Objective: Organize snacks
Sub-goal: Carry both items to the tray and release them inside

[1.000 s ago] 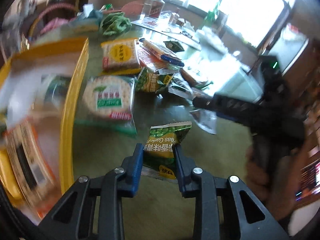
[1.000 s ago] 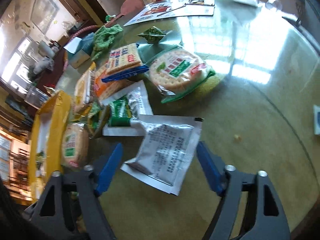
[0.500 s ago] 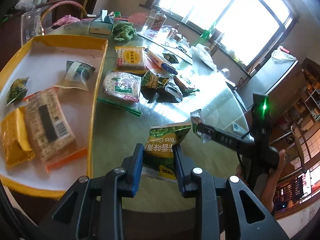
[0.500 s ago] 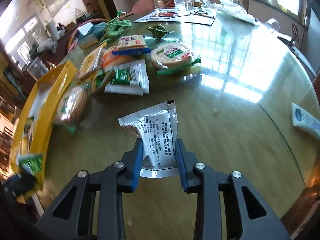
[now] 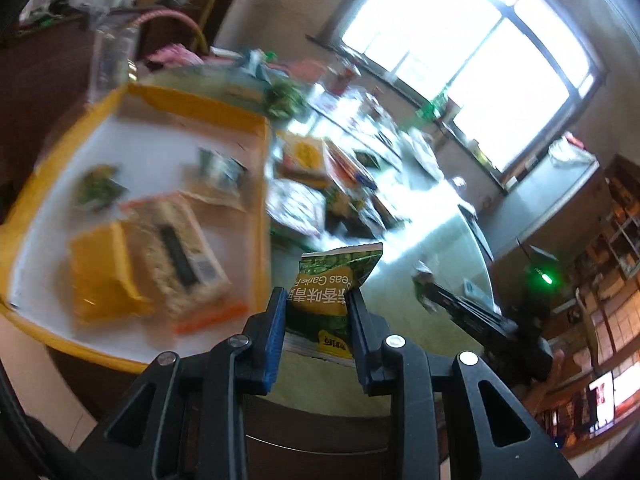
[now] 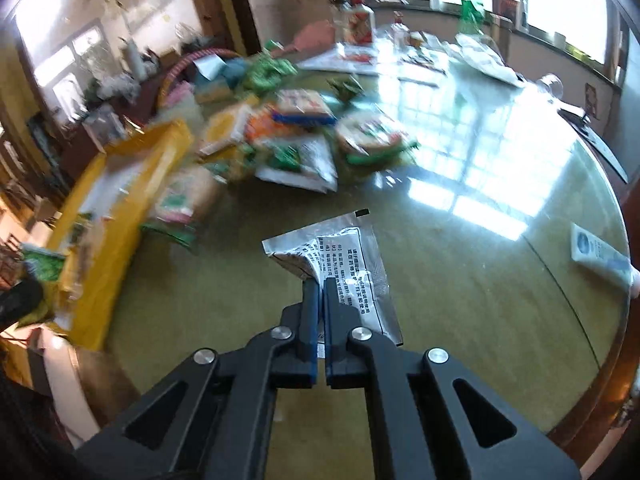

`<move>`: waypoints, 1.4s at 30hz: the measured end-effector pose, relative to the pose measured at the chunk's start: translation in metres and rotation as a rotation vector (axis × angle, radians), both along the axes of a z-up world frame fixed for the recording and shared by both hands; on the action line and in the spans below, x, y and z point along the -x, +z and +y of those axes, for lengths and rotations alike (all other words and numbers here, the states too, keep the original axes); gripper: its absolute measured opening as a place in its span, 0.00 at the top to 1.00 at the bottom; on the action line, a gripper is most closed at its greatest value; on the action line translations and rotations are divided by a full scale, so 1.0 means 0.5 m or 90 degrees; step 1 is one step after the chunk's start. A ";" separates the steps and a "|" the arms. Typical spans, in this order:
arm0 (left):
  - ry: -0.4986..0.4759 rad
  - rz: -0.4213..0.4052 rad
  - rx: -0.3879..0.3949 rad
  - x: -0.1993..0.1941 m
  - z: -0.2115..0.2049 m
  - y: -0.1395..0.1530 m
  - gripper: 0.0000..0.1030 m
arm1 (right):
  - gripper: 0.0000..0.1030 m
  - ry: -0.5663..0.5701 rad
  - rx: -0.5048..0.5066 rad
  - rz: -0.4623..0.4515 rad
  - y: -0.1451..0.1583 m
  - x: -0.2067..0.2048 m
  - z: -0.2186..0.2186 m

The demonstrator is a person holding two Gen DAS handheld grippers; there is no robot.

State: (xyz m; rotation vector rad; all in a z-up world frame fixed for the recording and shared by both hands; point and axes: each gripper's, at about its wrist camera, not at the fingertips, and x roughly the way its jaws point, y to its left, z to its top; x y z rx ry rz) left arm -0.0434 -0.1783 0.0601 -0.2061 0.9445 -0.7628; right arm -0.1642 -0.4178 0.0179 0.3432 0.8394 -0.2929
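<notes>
My left jaws [image 5: 318, 312] pinch a green pea packet [image 5: 334, 284], held up off the bench just past the near right corner of the yellow tray [image 5: 262, 216]. My right jaws [image 6: 321, 292] are nearly closed on a thin silver sachet [image 6: 348, 248], lifted over bare bench [image 6: 460, 300].

Around the sachet the glass top lies open toward the near rim, a white tube [image 6: 596, 254] lying by the right edge. The snack pile [image 6: 296, 140] crowds the far left, beside the tray [image 6: 100, 208].

Only the left view shows the tray floor, where blurred packets [image 5: 160, 240] fill the near half and the far part lies barer. Only the right view shows the tube.
</notes>
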 end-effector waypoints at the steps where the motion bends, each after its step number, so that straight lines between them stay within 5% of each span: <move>1: 0.014 -0.006 0.000 -0.010 0.014 0.007 0.71 | 0.97 0.006 -0.001 -0.011 0.009 -0.001 0.006; 8: 0.088 -0.030 -0.019 -0.106 0.062 0.030 0.71 | 0.97 0.111 -0.046 -0.061 0.081 -0.067 0.078; 15: 0.110 -0.029 -0.059 -0.225 0.055 0.016 0.71 | 0.97 0.230 -0.064 -0.068 0.126 -0.240 0.179; 27: 0.118 0.044 -0.147 -0.360 0.033 -0.066 0.71 | 0.97 0.253 -0.071 0.012 0.040 -0.537 0.242; 34: 0.118 0.084 -0.189 -0.379 0.026 -0.103 0.67 | 0.95 0.249 -0.056 0.055 -0.012 -0.583 0.254; 36: 0.124 0.089 -0.171 -0.371 0.037 -0.098 0.55 | 0.89 0.234 -0.084 0.054 -0.021 -0.581 0.237; 38: 0.137 0.063 -0.153 -0.347 0.048 -0.074 0.25 | 0.79 0.230 -0.119 0.040 -0.014 -0.565 0.221; 40: 0.155 0.029 -0.145 -0.321 0.054 -0.053 0.22 | 0.46 0.230 -0.144 0.009 0.010 -0.529 0.204; 42: 0.165 0.004 -0.144 -0.287 0.058 -0.034 0.22 | 0.34 0.218 -0.137 -0.028 0.043 -0.476 0.193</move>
